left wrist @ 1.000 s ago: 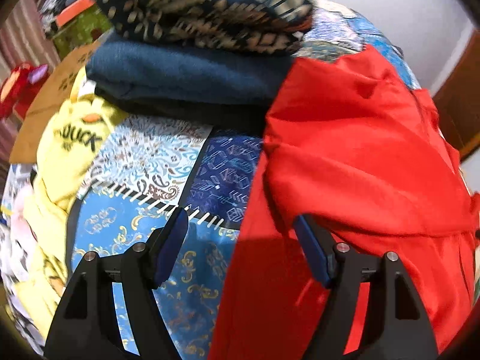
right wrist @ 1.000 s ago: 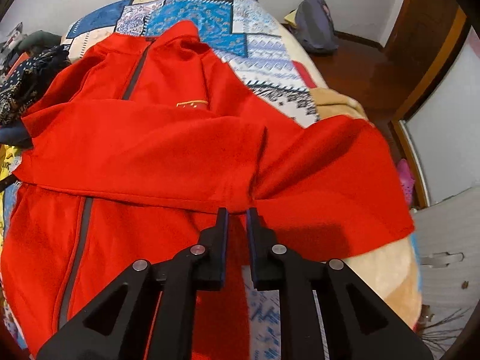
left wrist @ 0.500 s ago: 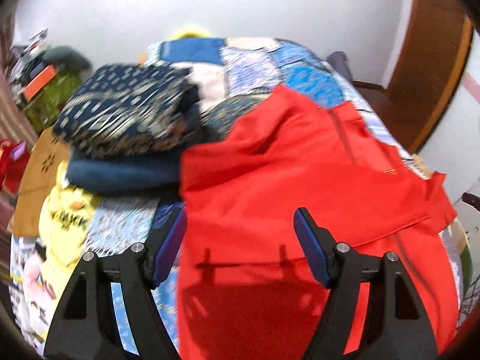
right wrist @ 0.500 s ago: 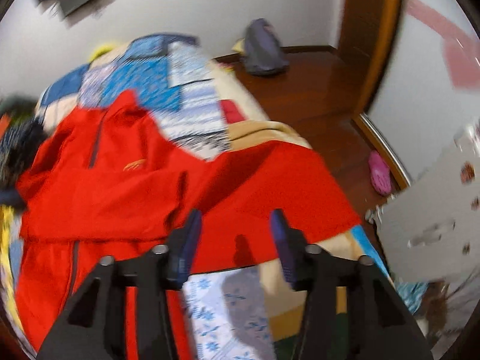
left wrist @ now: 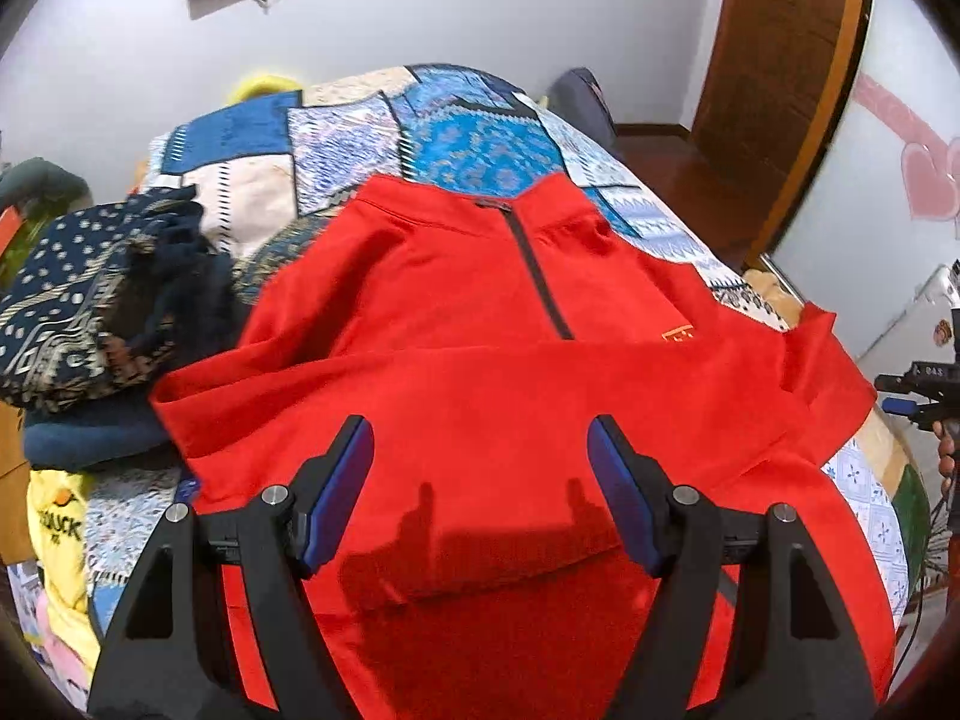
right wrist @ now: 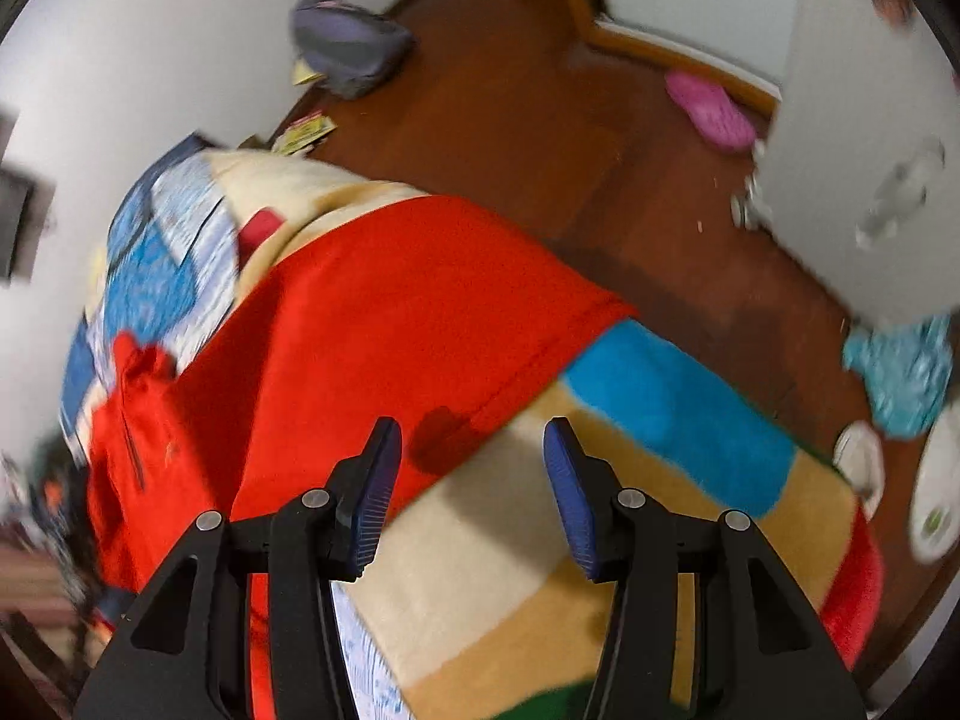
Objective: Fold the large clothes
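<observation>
A large red zip jacket (left wrist: 480,324) lies front-up on a patchwork bedspread (left wrist: 456,138), one sleeve folded across its chest. My left gripper (left wrist: 480,492) is open and empty, held above the jacket's lower middle. My right gripper (right wrist: 474,486) is open and empty, over the bed's right edge, where the jacket's other sleeve (right wrist: 384,324) drapes onto a striped blanket (right wrist: 540,540). The right gripper also shows at the far right of the left wrist view (left wrist: 918,390).
A pile of folded dark clothes (left wrist: 90,312) sits left of the jacket, with a yellow garment (left wrist: 54,528) below it. Right of the bed is brown wooden floor (right wrist: 540,120) with a grey bag (right wrist: 348,48), a pink slipper (right wrist: 708,108) and a white door (right wrist: 870,120).
My right gripper has opened, letting go of the red jacket, and swung right toward the bed's edge. My left gripper stayed open and moved right, over the jacket.
</observation>
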Tool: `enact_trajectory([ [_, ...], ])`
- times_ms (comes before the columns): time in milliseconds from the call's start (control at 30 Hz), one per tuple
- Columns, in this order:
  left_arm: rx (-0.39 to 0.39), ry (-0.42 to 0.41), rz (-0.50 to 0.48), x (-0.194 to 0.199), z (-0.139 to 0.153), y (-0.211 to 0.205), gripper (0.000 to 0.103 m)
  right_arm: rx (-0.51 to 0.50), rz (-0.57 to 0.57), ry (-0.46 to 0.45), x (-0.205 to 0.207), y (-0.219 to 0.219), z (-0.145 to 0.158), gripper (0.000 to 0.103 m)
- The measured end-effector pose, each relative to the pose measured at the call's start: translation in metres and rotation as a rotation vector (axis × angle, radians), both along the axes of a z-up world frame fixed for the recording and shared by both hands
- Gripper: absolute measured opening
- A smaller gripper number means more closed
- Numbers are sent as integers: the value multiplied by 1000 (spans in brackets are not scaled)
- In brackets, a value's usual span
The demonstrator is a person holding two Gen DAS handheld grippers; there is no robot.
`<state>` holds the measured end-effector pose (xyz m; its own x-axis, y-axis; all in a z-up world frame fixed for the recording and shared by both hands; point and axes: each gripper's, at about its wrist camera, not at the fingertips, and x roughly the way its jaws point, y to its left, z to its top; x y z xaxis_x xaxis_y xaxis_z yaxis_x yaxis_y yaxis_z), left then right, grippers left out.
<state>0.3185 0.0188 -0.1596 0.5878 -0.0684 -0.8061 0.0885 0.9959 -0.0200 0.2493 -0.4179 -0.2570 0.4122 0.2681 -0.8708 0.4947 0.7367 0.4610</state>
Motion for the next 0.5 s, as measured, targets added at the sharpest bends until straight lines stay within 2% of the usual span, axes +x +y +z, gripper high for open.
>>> enact_trajectory([
  [133, 2, 29, -3, 8, -12, -6, 73, 55, -64, -8, 7, -10, -14, 46],
  [300, -4, 57, 17, 11, -23, -3, 73, 48, -81, -39, 27, -17, -26, 49],
  [400, -9, 69, 31, 11, -28, 2, 73, 41, -106, -41, 36, -19, -31, 45],
  [433, -9, 72, 36, 10, -30, 3, 73, 36, -114, -43, 37, -20, -31, 40],
  [500, -9, 76, 47, 9, -31, 7, 73, 0, -121, -43, 39, -19, -26, 23],
])
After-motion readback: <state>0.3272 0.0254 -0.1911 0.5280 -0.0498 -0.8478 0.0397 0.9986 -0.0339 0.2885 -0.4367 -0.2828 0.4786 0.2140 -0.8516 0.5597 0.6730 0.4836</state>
